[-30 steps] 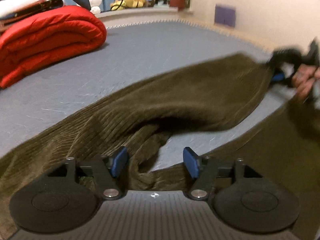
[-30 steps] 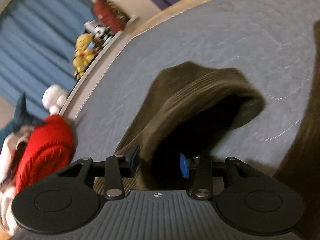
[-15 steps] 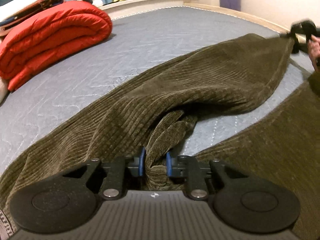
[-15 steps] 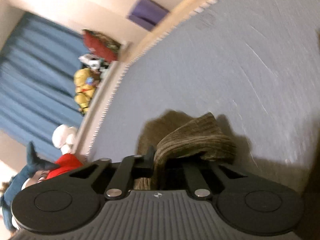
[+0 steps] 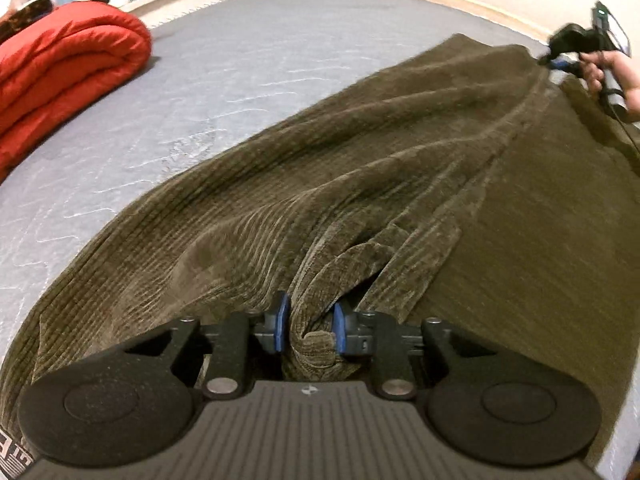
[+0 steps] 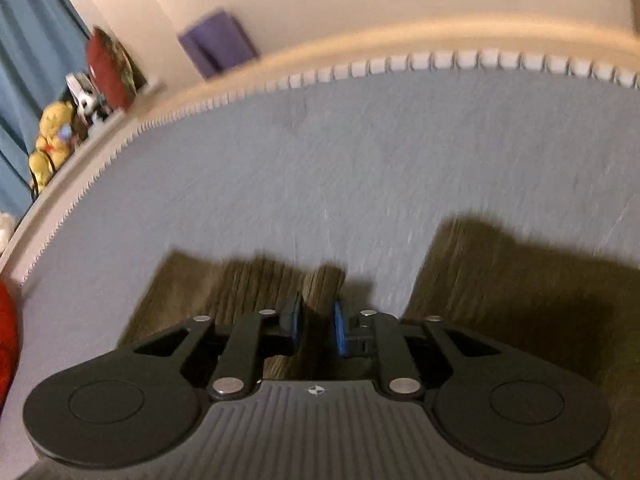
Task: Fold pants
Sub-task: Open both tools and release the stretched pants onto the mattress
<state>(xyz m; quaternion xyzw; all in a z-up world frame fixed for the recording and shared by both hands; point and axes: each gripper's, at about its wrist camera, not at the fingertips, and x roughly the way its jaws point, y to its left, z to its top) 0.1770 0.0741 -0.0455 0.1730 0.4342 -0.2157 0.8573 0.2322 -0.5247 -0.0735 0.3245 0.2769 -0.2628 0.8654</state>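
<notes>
Olive-brown corduroy pants (image 5: 360, 168) lie across the grey mattress (image 5: 240, 60). One leg is lifted and laid over the other leg (image 5: 540, 240). My left gripper (image 5: 308, 326) is shut on a bunched fold of the pants near the crotch end. My right gripper (image 6: 316, 322) is shut on the hem of the lifted leg (image 6: 320, 284); it also shows in the left wrist view (image 5: 560, 62) at the far right, held by a hand. In the right wrist view the second leg end (image 6: 520, 280) lies to the right.
A folded red quilt (image 5: 60, 68) lies at the far left of the mattress. Stuffed toys (image 6: 52, 140) sit on a ledge by blue curtains. The mattress edge (image 6: 400, 64) meets a cream wall beyond the pants.
My left gripper went from open to shut on the pants fold. Both grippers carried the lifted leg sideways over the other leg, and the gap of mattress between the legs closed.
</notes>
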